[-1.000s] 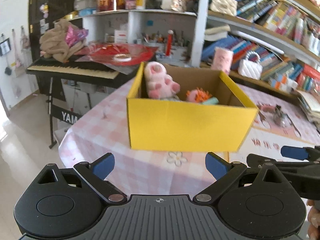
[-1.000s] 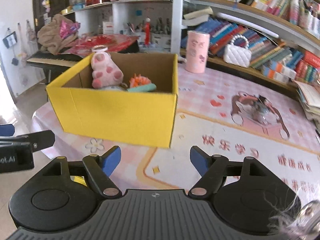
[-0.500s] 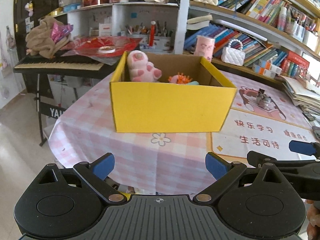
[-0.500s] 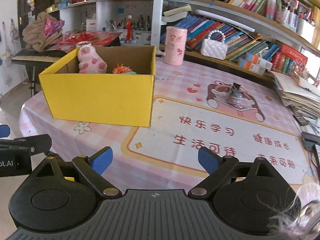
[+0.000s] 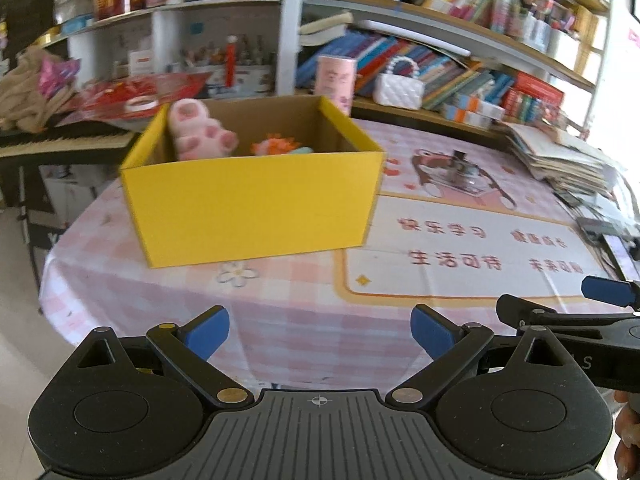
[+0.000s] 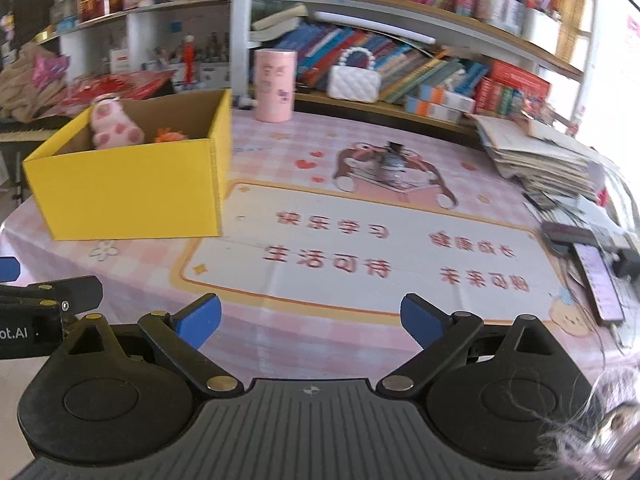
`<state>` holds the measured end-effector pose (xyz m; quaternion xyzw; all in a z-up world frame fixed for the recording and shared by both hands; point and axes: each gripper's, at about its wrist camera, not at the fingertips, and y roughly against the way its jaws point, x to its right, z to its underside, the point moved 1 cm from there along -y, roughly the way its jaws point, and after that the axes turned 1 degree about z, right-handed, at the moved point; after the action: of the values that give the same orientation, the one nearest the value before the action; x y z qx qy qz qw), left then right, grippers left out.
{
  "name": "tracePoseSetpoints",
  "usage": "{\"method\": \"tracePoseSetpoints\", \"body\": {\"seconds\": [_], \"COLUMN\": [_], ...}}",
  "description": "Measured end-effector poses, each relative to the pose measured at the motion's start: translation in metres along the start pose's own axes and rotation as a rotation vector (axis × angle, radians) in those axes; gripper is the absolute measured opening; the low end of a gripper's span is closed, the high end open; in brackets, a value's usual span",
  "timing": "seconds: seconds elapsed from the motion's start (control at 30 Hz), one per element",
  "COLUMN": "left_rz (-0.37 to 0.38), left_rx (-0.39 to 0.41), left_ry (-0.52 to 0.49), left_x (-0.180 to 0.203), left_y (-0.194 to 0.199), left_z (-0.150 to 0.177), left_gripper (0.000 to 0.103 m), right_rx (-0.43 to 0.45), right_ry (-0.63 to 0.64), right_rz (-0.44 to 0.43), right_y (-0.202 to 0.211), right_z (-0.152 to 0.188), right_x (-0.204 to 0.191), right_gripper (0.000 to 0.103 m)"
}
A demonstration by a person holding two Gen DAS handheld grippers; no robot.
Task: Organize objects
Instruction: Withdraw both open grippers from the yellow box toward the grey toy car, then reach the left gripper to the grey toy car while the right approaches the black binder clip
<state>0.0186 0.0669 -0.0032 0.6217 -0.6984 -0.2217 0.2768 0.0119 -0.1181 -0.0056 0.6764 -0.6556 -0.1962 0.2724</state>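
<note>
On the pink checked tablecloth [image 5: 132,264] sits the yellow cardboard box [image 5: 252,204], over toward your left side, and it's already got a pink plush toy [image 5: 198,132] and something orange and fuzzy [image 5: 276,146] sitting inside. Both your grippers hang back off the table edge with nothing in them: left gripper [image 5: 320,330] jaws spread wide, right gripper [image 6: 310,318] same deal. Only loose thing I can spot on the mat is that small glass-looking trinket [image 6: 390,164] sitting on the bear print, too blurry to say what it is exactly. If that's your next pick, I'd guess it's light but hard, slippery and probably breakable, so pinch it low across the widest part and go gentle. The plush would be the opposite, soft and forgiving, grab anywhere. The box looks light and its walls will flex, so don't squeeze a wall hard.
</note>
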Motion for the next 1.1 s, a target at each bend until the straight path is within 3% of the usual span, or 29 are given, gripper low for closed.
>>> {"method": "tracePoseSetpoints", "body": {"seconds": [0.53, 1.1], "left_rz": [0.122, 0.09], "left_rx": [-0.019, -0.055], "left_ry": [-0.105, -0.094], "left_x": [0.065, 0.115], "left_y": [-0.031, -0.086], "left_z": [-0.016, -0.047], "left_gripper": [0.099, 0.099], "right_rx": [-0.02, -0.072], "right_ry": [-0.1, -0.084], "right_rz": [0.135, 0.101], "right_y": [0.0, -0.056], "right_z": [0.009, -0.02], "right_x": [0.063, 0.12], "right_gripper": [0.099, 0.099]}}
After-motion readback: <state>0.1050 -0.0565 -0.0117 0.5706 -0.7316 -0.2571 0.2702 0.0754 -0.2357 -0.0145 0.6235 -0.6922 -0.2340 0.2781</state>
